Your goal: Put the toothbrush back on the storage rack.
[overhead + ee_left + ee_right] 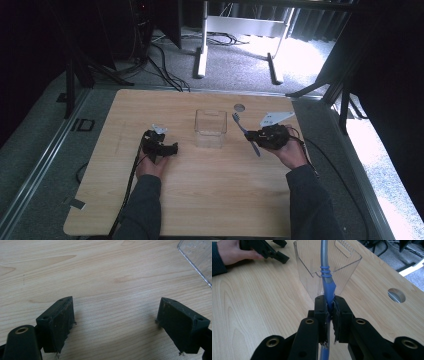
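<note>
Your high view is dim and soft, with near-black surroundings, while daylight from the upper right blows out the floor (300,55) behind the table (200,200) and a strip along the right edge. Your left gripper view is evenly lit and fairly sharp on the wood grain, with soft shadows under the jaws and a pale sheen on the table surface between them. In your right gripper view the clear container (324,270) catches mild glare, and the near gripper body at the bottom looks slightly blurred.
</note>
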A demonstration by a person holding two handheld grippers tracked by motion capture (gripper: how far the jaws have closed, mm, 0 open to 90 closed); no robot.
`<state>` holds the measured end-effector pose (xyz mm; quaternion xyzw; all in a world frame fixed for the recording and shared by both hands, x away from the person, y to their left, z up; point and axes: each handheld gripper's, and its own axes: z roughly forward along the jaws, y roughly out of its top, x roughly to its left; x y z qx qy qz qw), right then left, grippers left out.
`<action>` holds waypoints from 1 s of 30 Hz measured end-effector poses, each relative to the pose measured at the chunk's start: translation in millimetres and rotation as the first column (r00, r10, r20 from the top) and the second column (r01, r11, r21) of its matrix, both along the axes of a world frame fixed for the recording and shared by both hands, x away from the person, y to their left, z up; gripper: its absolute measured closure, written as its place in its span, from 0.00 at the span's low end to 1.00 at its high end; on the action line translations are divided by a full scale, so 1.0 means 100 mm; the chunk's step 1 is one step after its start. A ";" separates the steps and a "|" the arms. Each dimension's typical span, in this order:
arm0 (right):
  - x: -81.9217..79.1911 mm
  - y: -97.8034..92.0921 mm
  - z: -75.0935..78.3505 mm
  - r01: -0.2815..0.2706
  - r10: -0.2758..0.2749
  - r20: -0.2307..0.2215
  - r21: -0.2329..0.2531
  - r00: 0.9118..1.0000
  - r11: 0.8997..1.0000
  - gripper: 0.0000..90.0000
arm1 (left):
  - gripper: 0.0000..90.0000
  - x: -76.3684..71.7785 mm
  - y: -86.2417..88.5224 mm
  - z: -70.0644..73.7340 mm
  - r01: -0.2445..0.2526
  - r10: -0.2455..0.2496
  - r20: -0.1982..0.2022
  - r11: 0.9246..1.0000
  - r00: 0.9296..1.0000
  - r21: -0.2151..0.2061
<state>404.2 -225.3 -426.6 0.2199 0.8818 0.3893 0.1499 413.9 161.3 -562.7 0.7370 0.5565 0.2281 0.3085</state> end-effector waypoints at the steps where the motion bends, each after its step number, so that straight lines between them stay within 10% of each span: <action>1: 0.00 0.00 0.00 0.000 0.000 -0.002 0.007 1.000 1.000 0.92 | 0.16 0.00 0.00 0.00 -0.001 0.001 0.000 1.000 1.000 0.000; 30: 0.03 0.05 0.12 0.025 -0.032 0.039 0.154 0.999 0.988 0.92 | 0.16 0.00 0.00 0.00 -0.001 0.001 0.000 1.000 1.000 -0.001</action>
